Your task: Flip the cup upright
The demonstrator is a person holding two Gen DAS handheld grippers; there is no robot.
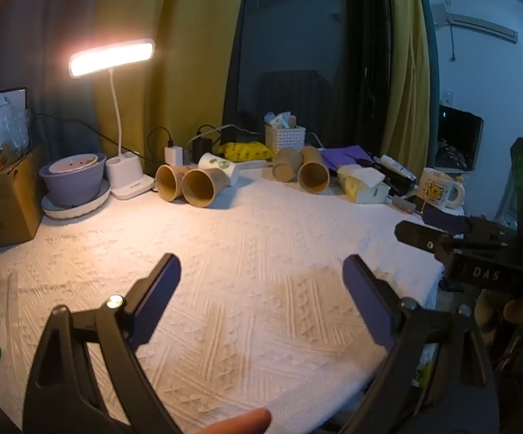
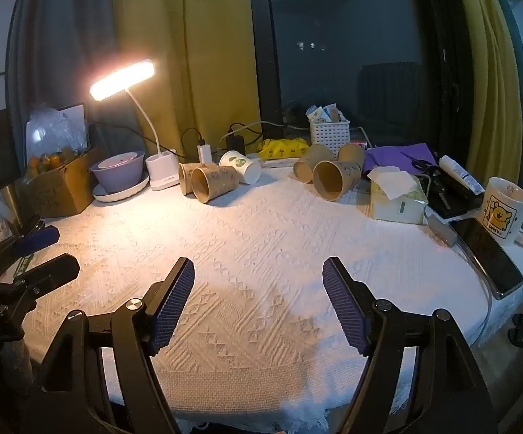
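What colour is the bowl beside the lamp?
The bowl is light purple, holding a white dish with pinkish inside. It shows best in the right wrist view.

Toppled paper cups (image 2: 328,181) beyond open hand-held gripper (image 2: 258,271)

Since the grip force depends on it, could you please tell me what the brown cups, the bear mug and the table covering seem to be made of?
Brown cups: probably matte kraft paper, with thin rims and printed walls.
Bear mug: likely glazed ceramic, with a glossy thick wall, printed bear and solid handle.
Table covering: white woven cloth, with a raised geometric pattern and a frayed front edge.
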